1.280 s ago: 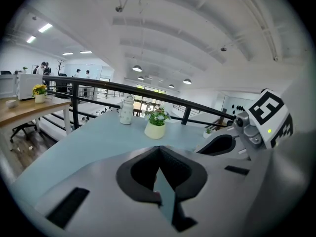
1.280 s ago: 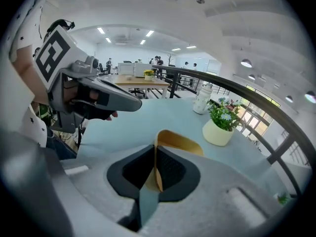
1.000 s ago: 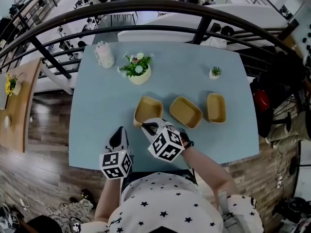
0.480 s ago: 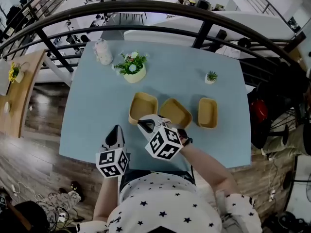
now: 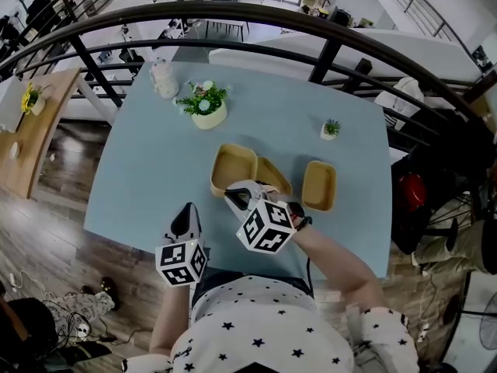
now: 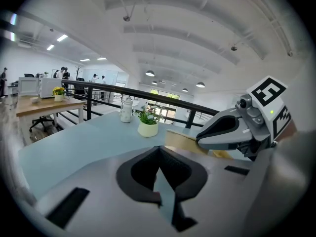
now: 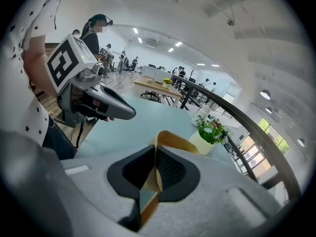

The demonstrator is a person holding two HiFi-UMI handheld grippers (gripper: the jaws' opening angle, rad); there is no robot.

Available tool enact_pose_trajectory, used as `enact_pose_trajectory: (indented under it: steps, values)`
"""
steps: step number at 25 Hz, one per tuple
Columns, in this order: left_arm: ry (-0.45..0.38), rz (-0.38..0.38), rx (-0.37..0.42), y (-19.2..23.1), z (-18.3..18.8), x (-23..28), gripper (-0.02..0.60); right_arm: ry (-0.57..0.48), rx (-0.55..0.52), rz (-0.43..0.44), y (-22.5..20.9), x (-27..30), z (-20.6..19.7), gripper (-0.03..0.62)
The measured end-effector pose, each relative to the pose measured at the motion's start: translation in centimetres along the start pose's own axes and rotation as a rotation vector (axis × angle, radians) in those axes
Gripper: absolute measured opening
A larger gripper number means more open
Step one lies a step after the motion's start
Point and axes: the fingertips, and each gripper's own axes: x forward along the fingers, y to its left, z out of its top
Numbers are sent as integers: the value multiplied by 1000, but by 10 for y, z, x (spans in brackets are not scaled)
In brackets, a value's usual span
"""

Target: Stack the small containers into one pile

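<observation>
Three tan containers lie in a row on the blue table [image 5: 147, 169]. My right gripper [image 5: 237, 195] is shut on the near rim of the left container [image 5: 233, 165], which is tilted up a little and overlaps the left edge of the middle container [image 5: 276, 179]. The right container [image 5: 319, 185] lies apart. The right gripper view shows the thin tan wall [image 7: 174, 138] pinched where the jaws [image 7: 155, 149] meet. My left gripper [image 5: 188, 212] is shut and empty near the table's front edge, left of the right one. In the left gripper view its closed tips [image 6: 159, 149] hold nothing.
A flower pot [image 5: 206, 109] and a white jar [image 5: 163, 80] stand at the far left of the table. A tiny potted plant [image 5: 331, 128] stands at the far right. A dark railing [image 5: 334, 49] runs behind the table. The table's left half is bare.
The right gripper has carried the left container to the right, so it now overlaps the middle one. The left gripper has stayed shut beside it.
</observation>
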Motion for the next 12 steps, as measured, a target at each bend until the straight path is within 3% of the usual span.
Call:
enact_pose_trajectory:
  steps: [12]
  values:
    - [0, 31, -10, -50, -23, 2, 2, 5, -39, 36, 0, -30, -48, 21]
